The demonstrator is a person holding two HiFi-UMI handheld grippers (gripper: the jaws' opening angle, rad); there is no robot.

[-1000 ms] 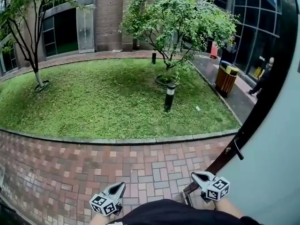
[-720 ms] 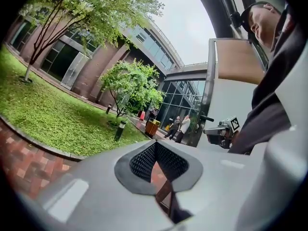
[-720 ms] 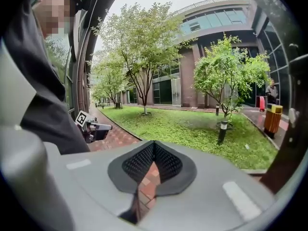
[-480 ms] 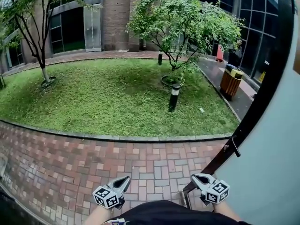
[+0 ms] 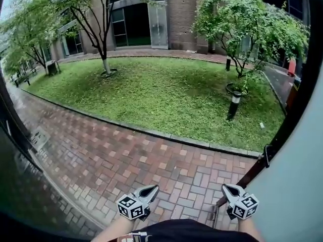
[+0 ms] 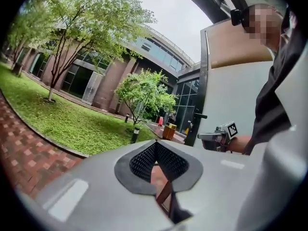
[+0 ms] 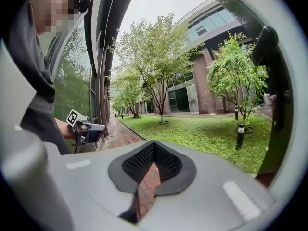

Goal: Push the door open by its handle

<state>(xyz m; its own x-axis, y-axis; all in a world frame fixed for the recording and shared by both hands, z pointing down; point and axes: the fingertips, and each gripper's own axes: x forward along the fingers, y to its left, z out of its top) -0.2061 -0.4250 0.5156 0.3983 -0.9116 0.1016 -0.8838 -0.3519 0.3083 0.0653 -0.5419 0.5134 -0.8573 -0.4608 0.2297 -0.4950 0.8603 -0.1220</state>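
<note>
While left gripper (image 5: pixel 150 189) and right gripper (image 5: pixel 230 188) are pinched together, empty, the pale grey, dark-edged door (image 5: pixel 298 185) stands just beside the right one, its black handle (image 5: pixel 268 154) ahead, untouched

Door (image 5: pixel 298 185) at right; lawn (image 5: pixel 171 95) beyond brick path (image 5: pixel 126 160)

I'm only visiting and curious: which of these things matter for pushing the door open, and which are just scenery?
For the job:
door
handle
left gripper and right gripper, both shut, empty, neither touching the handle

Just scenery:
lawn
trees
lamp post
brick path
bin
</note>
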